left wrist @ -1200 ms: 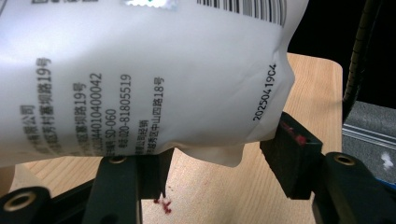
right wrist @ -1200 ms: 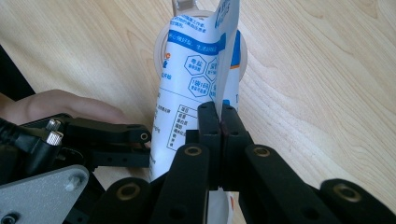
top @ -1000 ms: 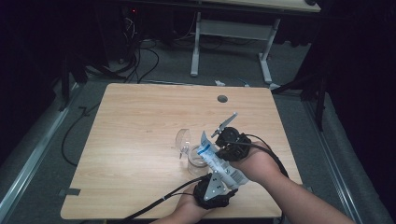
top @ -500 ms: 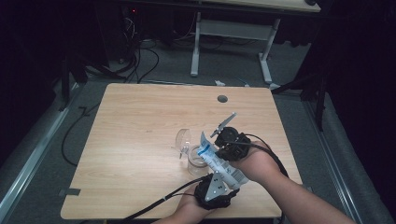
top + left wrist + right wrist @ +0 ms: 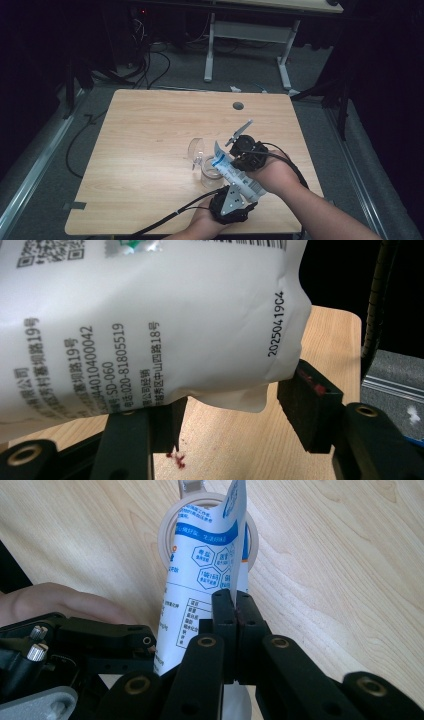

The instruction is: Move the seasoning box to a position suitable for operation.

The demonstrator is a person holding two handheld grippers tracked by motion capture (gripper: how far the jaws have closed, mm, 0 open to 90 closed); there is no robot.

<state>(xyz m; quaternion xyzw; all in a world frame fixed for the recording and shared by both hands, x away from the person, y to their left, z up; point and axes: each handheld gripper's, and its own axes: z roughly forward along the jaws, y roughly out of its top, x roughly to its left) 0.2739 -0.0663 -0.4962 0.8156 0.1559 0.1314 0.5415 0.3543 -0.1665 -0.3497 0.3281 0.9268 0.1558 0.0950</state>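
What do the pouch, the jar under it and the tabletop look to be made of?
Pouch: thin glossy plastic film, judging by its creases, sheen and printed text. Jar: clear, see-through, glass or hard plastic; cannot tell which. Tabletop: matte pale wood grain, possibly laminate.

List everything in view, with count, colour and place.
pouch: one, white with blue print, tilted over the jar, held by both grippers
jar: one, clear, on the table below the pouch's top
lid: one, clear, beside the jar
table: one, light wood
second table: one, white legs, behind
cables: several, black, on the floor
left gripper: one, black, around the pouch's bottom
right gripper: one, black, pinching the pouch's edge
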